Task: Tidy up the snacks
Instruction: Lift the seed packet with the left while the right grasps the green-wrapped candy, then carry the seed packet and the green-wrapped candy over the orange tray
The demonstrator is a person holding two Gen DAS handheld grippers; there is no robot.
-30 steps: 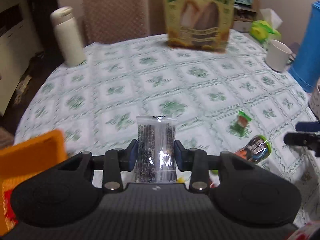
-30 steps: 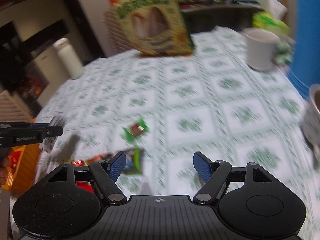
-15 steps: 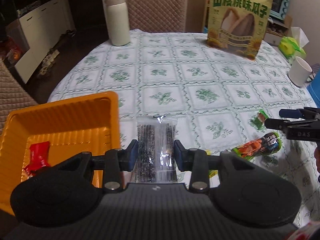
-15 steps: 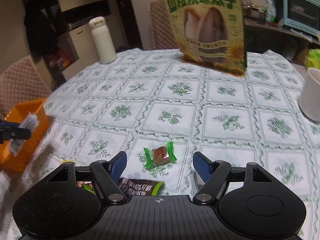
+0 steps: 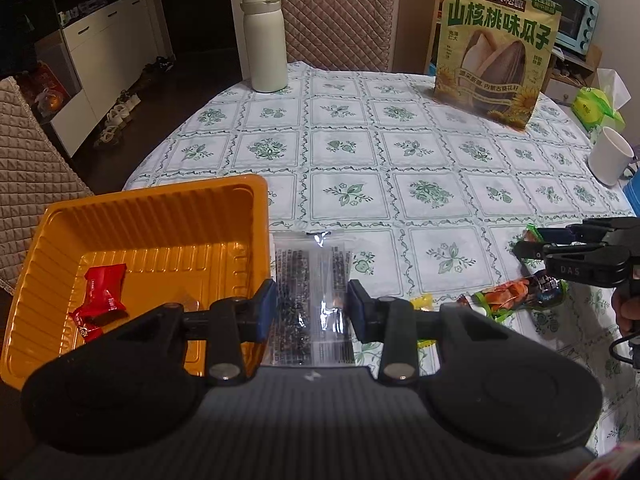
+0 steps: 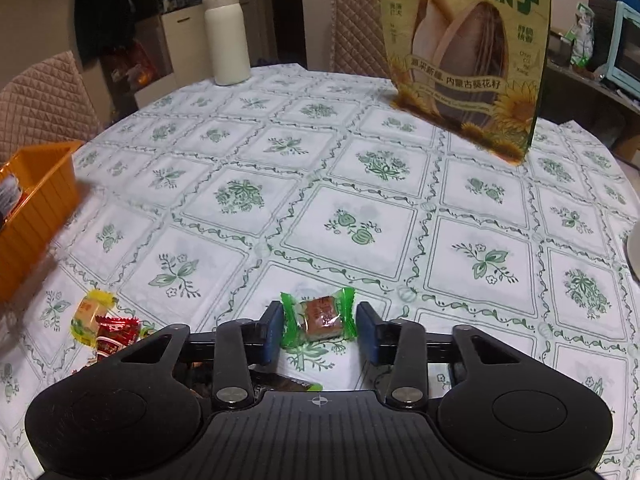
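Note:
My left gripper (image 5: 312,312) is shut on a clear packet of dark seeds (image 5: 311,280) and holds it just right of the orange tray (image 5: 160,196), which holds a red wrapped candy (image 5: 102,294). My right gripper (image 6: 318,330) has its jaws around a green-wrapped candy (image 6: 320,316) that lies on the tablecloth; the pads stand close beside the wrapper ends. The right gripper also shows in the left wrist view (image 5: 576,250), over a dark snack pack (image 5: 520,292). A yellow candy (image 6: 90,314) and a red candy (image 6: 116,334) lie to the left of it.
A big sunflower-seed bag (image 5: 496,52) stands at the back of the round table (image 5: 360,152). A white flask (image 5: 264,40) stands at the back left, a white mug (image 5: 610,156) at the right. Quilted chairs (image 5: 24,148) surround the table.
My left gripper has carried the seed packet left to beside the orange tray. My right gripper has moved forward and down and narrowed around the green candy.

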